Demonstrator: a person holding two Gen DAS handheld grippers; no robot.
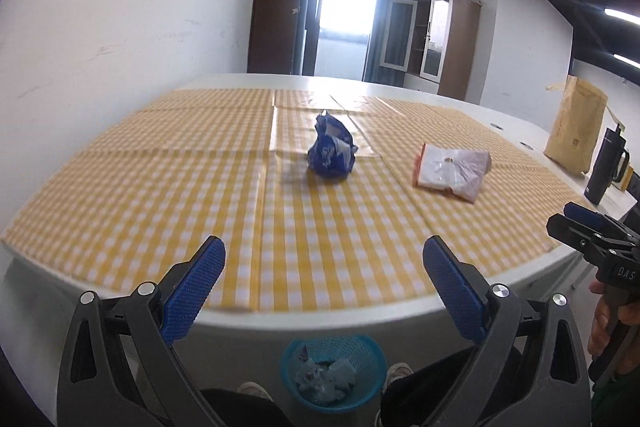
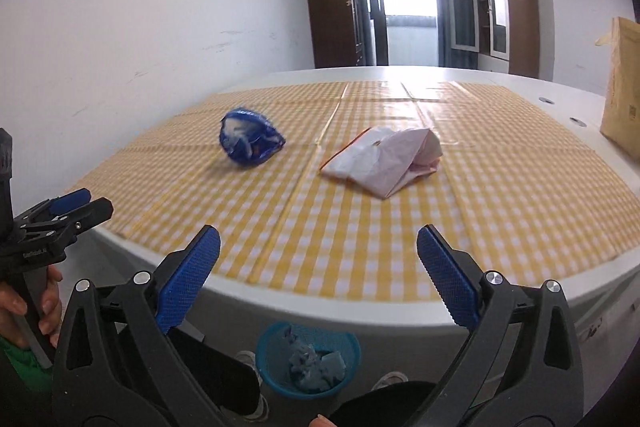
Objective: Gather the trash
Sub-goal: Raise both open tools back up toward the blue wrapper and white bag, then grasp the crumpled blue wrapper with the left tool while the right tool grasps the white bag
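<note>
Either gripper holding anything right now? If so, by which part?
Nothing held. The left gripper and the right gripper are both open and empty. The crumpled blue wrapper and white plastic bag lie untouched on the checkered tablecloth.

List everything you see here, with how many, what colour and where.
Crumpled blue wrapper: one, blue and white, mid-table.
Flat white plastic bag: one, white with orange edge, right of the wrapper.
Checked tablecloth: one, yellow and white, over the white table.
Mesh bin: one, blue, on the floor below the near edge, holding crumpled scraps.
Paper bag: one, tan, far right.
Mug: one, black, beside it.
Left gripper: jaws open, empty.
Right gripper: jaws open, empty.
</note>
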